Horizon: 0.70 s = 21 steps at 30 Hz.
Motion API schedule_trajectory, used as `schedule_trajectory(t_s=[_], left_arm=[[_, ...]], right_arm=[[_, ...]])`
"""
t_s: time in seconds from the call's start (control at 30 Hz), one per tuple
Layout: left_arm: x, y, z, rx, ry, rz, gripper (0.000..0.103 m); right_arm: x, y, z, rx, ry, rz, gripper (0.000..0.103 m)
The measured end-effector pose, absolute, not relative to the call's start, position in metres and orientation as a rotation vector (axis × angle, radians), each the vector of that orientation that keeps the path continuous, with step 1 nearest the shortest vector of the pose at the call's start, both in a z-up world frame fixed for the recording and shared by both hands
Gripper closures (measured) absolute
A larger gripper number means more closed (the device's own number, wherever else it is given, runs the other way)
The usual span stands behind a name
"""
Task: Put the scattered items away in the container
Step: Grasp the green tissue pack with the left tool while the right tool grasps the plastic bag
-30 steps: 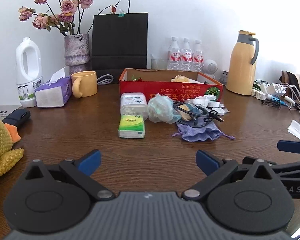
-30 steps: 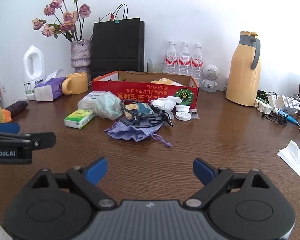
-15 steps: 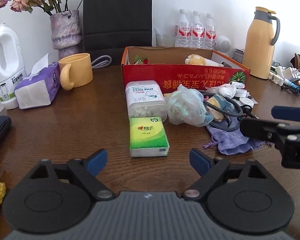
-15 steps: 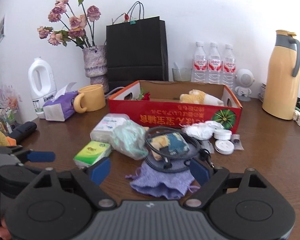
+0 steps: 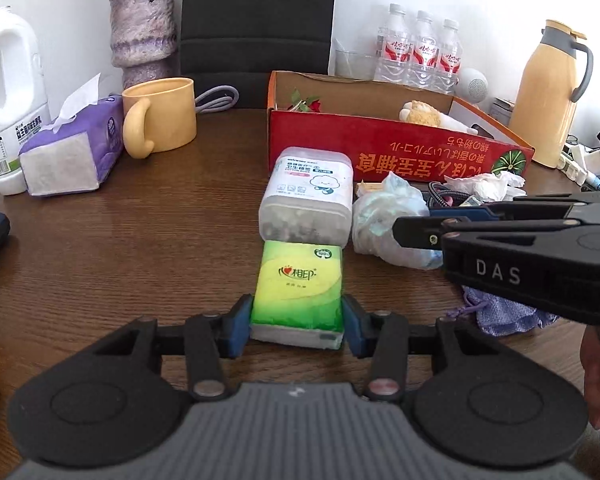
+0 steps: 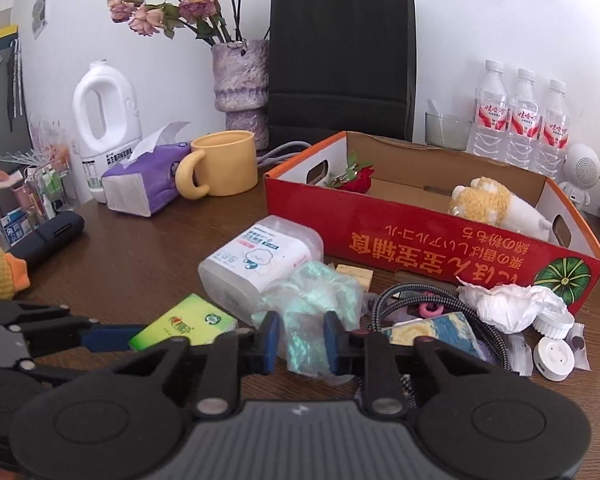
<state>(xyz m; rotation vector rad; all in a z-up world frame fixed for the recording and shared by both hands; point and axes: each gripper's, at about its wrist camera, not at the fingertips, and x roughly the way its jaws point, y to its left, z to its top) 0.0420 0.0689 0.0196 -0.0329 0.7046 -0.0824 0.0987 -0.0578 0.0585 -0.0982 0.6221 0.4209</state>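
Green and yellow, the soft rectangular tissue pack [image 5: 298, 292] lies on the brown wooden surface [image 5: 148, 240] in the left wrist view, its near end between the blue pads of the left gripper [image 5: 297, 326]. The jaws have just been closing and now clasp the pack by its long sides; a level lift should keep it from sliding out on the way to the red cardboard box [image 5: 400, 148] behind the clutter.

From the right wrist view, the right gripper [image 6: 298, 342] has just closed too, squeezing the crumpled clear plastic bag with pale green contents [image 6: 312, 300] nearly flat. Film that thin may slip, so I would raise it slowly, clear of the braided black cable [image 6: 404, 300] beside it.
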Motion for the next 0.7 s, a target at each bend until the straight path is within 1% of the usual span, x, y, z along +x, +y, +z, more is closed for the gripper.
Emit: schedule_trajectory(t_s=[0.07,0.17,0.33,0.47,0.7], left_arm=[[0.036,0.071,0.024,-0.043,0.69,-0.082,0.056],[0.025,0.073,0.032,-0.056,0.67,-0.074,0.056],[0.008,0.064,0.05,-0.07,0.626,-0.086,0.056],[-0.006,0.042,0.066,-0.063,0.59,-0.124,0.056],[-0.034,-0.006,0.074,-0.054,0.561,-0.195,0.056]], right_arm=[[0.093,-0.057,0.061,-0.111,0.606,0.409,0.096],[0.08,-0.062,0.073,-0.104,0.575,0.393,0.098],[0.05,-0.078,0.101,-0.062,0.51,0.366,0.099],[0.023,-0.102,0.118,-0.056,0.461,0.299,0.099],[-0.014,-0.168,0.12,0.019,0.462,0.134,0.099]])
